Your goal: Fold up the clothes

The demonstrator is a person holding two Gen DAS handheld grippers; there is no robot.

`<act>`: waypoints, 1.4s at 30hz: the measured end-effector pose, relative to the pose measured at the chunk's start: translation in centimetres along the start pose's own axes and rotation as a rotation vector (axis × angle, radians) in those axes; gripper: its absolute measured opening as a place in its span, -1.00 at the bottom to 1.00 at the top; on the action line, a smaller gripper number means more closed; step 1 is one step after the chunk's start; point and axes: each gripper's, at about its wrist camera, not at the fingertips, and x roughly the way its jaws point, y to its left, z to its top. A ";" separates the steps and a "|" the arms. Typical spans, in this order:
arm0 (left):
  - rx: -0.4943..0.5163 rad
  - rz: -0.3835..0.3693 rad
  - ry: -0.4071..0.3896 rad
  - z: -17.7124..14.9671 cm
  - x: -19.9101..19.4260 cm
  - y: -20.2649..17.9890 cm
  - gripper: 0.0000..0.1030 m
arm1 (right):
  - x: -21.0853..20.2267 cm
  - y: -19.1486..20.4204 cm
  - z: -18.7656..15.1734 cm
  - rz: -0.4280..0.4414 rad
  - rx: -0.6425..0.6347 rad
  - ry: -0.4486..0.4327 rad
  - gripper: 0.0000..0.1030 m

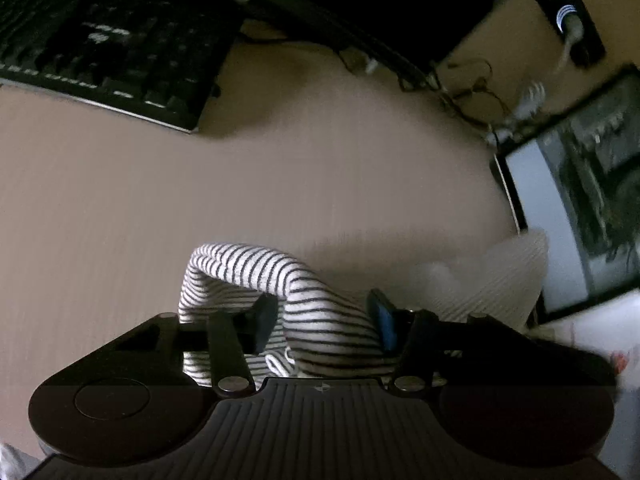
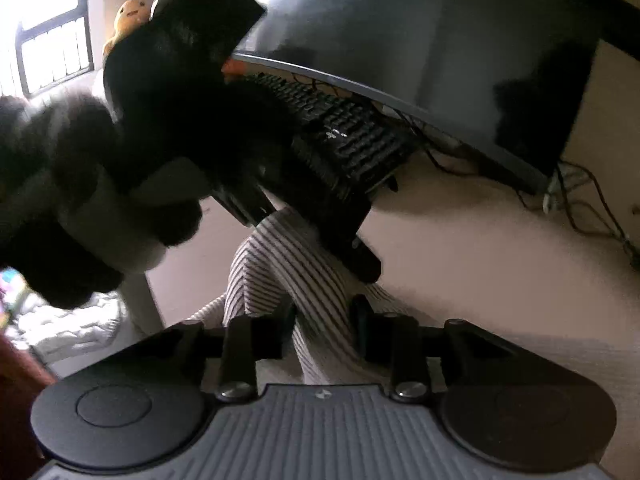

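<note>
We see the left gripper (image 1: 324, 320) and right gripper (image 2: 322, 320) each pinching a bunched fold of the striped garment (image 1: 312, 304), lifted above the beige desk (image 1: 280, 184), near the keyboard (image 1: 108, 44).

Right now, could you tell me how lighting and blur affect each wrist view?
Left wrist view: dim, with motion smear on the keyboard and cables; the striped cloth reads sharp. Right wrist view: window blown out, the dark sleeve blurred and backlit, the monitor bowed by the fisheye.
</note>
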 end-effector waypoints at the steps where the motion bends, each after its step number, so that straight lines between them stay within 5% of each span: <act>1: 0.034 0.010 -0.006 -0.2 0.0 -0.2 0.05 | -0.9 -0.3 -0.3 0.009 0.033 0.002 -0.35; 7: 0.209 0.060 -0.056 -1.6 -0.9 -1.9 0.05 | -7.1 -6.5 -5.4 -0.155 0.393 -0.015 -0.14; 9: 0.240 0.074 -0.071 -2.0 -1.1 -2.3 0.05 | -8.0 -9.6 -7.0 -0.197 0.558 -0.016 0.29; 15: 0.246 0.087 -0.101 -3.1 -1.2 -2.5 0.06 | -6.6 -14.6 -6.9 -0.233 0.798 0.049 0.29; 19: 0.191 0.090 -0.106 -3.2 -1.2 -1.9 0.17 | -2.2 -16.8 -4.0 -0.215 0.698 0.151 0.26; 21: 0.168 0.094 -0.109 -3.0 -1.0 -1.7 0.17 | -1.2 -17.1 -4.1 -0.195 0.674 0.183 -0.07; 26: 0.188 0.109 -0.102 -0.8 0.7 -3.0 0.02 | -2.1 -20.6 -2.6 -0.133 0.668 0.127 -0.33; 35: 0.305 0.167 -0.147 7.8 4.3 -6.2 -0.13 | -4.7 -29.6 2.1 -0.178 0.771 -0.026 -0.38; 42: 0.335 0.166 -0.166 6.5 3.4 -5.5 -0.04 | -7.6 -29.4 1.1 -0.185 0.727 -0.107 -0.39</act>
